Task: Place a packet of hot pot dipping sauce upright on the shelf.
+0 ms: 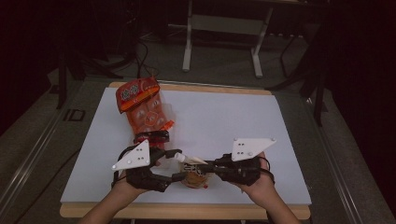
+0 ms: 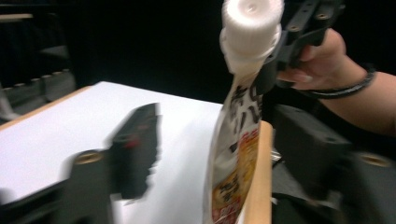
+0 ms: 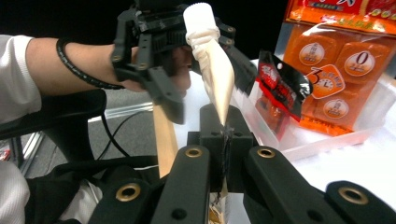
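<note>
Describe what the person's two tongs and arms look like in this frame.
Both the left tongs and right tongs are black, angular frames with brass-coloured rivets, each topped by a pale grey triangular plate with small holes. A black band circles the left wrist, and a white sleeve shows above it.

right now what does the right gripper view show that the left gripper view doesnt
Right gripper view alone: the orange snack packet in its clear plastic tray, a small red-and-black sachet, and the right gripper shut on the pouch's edge. Left gripper view alone: the pouch's printed face and the left gripper's blurred jaws either side of it. Both: the white spouted pouch with its ribbed cap.
</note>
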A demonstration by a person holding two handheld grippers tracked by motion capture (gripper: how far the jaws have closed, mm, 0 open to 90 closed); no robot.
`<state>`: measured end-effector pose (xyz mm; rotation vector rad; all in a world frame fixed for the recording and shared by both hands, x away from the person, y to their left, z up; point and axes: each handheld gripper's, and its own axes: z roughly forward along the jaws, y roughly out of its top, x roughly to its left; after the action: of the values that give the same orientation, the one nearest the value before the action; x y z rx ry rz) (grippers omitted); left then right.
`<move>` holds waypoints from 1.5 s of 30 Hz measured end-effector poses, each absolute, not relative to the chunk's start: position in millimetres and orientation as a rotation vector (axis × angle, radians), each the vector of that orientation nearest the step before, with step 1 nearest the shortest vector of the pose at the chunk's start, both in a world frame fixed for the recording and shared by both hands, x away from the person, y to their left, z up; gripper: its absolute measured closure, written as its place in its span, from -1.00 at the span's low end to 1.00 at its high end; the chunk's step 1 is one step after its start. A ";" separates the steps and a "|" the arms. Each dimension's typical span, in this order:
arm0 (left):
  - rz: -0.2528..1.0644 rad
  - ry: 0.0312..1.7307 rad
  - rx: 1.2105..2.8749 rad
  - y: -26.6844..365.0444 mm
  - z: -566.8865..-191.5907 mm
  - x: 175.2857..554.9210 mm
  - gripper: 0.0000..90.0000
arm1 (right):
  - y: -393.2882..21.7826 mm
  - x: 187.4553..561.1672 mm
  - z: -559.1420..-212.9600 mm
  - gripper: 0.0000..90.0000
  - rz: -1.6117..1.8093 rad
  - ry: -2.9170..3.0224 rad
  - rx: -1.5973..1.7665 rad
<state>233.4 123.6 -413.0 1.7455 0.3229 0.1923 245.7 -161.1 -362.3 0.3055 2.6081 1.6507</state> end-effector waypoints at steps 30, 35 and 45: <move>0.172 0.214 1.819 137.3 -402.0 253.1 0.99 | -170.4 255.3 -361.4 0.11 1.700 2.517 0.427; 0.245 0.244 1.819 152.7 -394.6 260.2 0.99 | -182.0 257.0 -363.8 -0.51 1.718 2.455 0.490; 0.308 0.286 1.834 178.5 -397.3 281.4 0.99 | -198.3 262.6 -373.3 -0.69 1.818 2.385 0.536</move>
<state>281.4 178.5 -397.3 1.8335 0.2862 0.3083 262.6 -198.3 -373.3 0.5356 2.3845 1.8178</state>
